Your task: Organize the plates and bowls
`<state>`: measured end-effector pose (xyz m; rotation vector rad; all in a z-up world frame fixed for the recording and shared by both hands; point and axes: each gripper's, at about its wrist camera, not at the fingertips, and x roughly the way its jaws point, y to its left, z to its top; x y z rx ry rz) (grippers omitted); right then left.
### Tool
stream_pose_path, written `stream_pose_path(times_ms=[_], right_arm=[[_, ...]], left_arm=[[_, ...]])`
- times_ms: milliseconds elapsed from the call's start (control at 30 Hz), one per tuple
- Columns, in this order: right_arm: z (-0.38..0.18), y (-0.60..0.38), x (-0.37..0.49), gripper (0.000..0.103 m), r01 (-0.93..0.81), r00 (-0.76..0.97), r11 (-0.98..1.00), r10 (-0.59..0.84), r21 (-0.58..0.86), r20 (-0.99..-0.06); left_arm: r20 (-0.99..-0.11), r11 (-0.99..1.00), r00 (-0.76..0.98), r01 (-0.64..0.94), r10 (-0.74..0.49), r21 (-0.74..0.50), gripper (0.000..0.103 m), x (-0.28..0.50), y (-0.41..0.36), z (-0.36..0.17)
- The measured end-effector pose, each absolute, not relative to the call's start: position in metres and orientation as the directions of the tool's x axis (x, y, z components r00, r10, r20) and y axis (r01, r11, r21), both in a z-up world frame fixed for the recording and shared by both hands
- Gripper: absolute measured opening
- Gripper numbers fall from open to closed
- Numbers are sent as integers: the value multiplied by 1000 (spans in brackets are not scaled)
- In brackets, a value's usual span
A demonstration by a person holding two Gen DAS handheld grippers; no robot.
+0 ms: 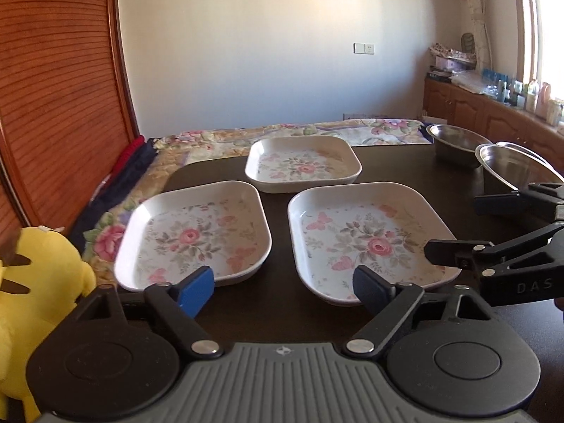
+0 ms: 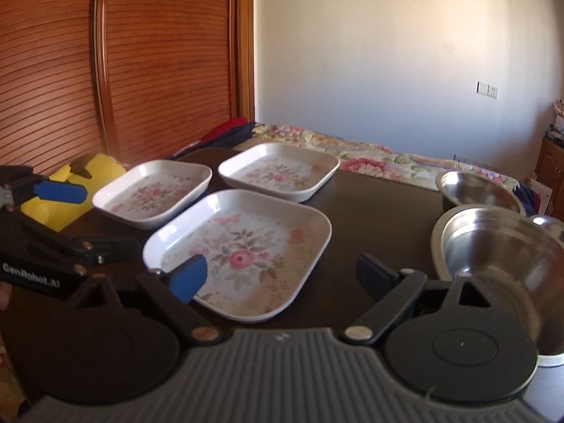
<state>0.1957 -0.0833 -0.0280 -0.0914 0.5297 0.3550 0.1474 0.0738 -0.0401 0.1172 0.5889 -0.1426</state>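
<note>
Three square white plates with rose prints lie on a dark table: a left plate, a right plate and a far plate. They also show in the right wrist view: left, near, far. Two steel bowls stand at the right, a far one and a near one. My left gripper is open and empty, low before the two near plates. My right gripper is open and empty over the near plate's front edge.
A yellow plush toy sits at the table's left edge. A floral bedspread lies beyond the table. A wooden slatted wardrobe stands at left. A cluttered wooden cabinet runs along the right wall under the window.
</note>
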Motion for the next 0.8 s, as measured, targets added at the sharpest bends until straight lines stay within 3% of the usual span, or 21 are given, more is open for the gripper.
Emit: stream_pose_path(times_ms=[133,300,500,800], right_arm=[[-32,-80,201,87,-361,795,933,310,4,-521],[-37,-82,208,76,-359,783,933,313,20,-537],[-41,-82,215,65,-351,773,936,309,32,-555],[-45,-84,224,54,-355,753,933,324,61,-573]], left_arm=[[-563,982,816,185,-132,38,71,153,73,-44],[-565,982,812,188,-147,15,61,158,72,-48],[-578,982,800,186,-164,-20,42,165,72,-54],[-589,979,786,196,-187,-49,36,170,70,-58]])
